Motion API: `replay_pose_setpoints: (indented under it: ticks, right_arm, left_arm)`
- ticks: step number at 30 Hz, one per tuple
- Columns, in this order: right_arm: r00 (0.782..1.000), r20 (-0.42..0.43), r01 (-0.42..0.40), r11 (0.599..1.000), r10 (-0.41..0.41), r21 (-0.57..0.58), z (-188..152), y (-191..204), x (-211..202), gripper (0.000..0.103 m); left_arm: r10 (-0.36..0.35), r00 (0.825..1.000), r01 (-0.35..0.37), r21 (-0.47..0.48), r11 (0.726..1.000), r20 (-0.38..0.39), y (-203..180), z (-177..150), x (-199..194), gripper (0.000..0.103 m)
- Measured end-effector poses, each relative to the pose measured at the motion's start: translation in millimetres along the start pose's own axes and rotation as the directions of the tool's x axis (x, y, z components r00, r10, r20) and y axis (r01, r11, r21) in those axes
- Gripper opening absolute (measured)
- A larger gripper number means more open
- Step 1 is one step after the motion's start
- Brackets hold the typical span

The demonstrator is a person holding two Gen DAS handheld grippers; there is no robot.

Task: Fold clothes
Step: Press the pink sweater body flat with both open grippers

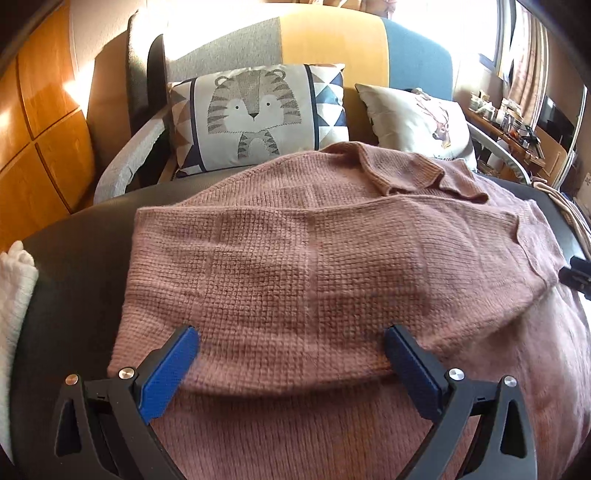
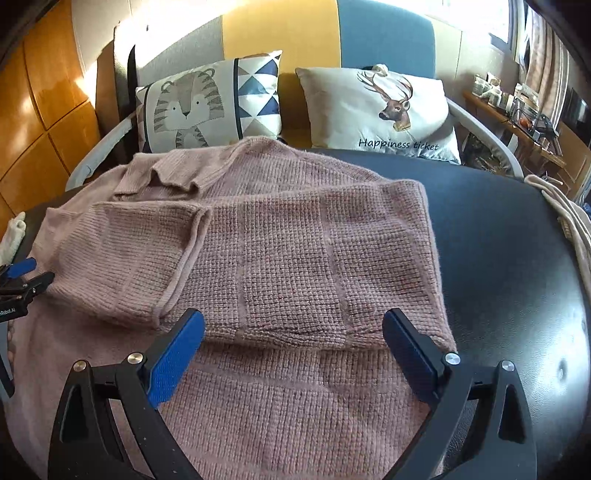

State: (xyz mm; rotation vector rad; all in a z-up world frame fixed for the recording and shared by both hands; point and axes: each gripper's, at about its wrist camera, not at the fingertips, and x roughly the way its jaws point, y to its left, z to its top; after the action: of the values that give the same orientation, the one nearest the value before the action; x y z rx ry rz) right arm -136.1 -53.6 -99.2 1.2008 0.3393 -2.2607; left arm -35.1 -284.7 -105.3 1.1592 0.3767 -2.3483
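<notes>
Nearest the lens, the left tongs [image 1: 290, 354] hang spread wide apart over the dusty-pink waffle-knit sweater [image 1: 314, 266], gripping nothing; the right tongs [image 2: 293, 339] gape equally wide above the same garment's folded hem. The sweater lies partly folded across the dark, glossy worktop [image 2: 509, 258], one sleeve laid over its body. From the left stand an orange wooden panelled cabinet [image 1: 40, 122], a white knitted cloth [image 1: 14, 295] cut off at the worktop's edge, a tiger-print cushion [image 1: 255, 114], a cream deer-print cushion [image 2: 384, 110] on the grey, yellow and blue sofa [image 2: 280, 33], then a cluttered wooden shelf [image 2: 517, 114], its small items too blurred to identify. A cream garment [image 2: 565, 210] is cropped at the right rim.
</notes>
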Motion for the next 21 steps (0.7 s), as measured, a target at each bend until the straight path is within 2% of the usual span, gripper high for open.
replay_pose_setpoints:
  ticks: [2,4,14,21]
  right_arm:
    - [1.0,-0.029,-0.006,1.0,0.006,-0.001,-5.1,0.7,14.2,0.102]
    - [1.0,0.0,-0.002,1.0,0.002,-0.008,-6.4,0.4,16.6,0.103]
    - [1.0,0.008,-0.006,1.0,0.006,-0.004,17.0,-2.2,33.7,0.103]
    - [1.0,0.002,-0.011,1.0,0.011,0.006,13.2,-3.0,21.6,0.103]
  left_arm:
    - [-0.015,1.0,0.015,-0.008,1.0,0.006,3.3,0.5,4.6,0.103]
    - [-0.027,1.0,0.027,-0.01,1.0,0.012,6.0,1.4,8.0,0.103]
    - [-0.011,1.0,0.011,-0.005,1.0,0.019,9.4,23.0,23.9,0.103]
    - [-0.014,1.0,0.014,-0.007,1.0,-0.005,11.0,21.3,15.7,0.103]
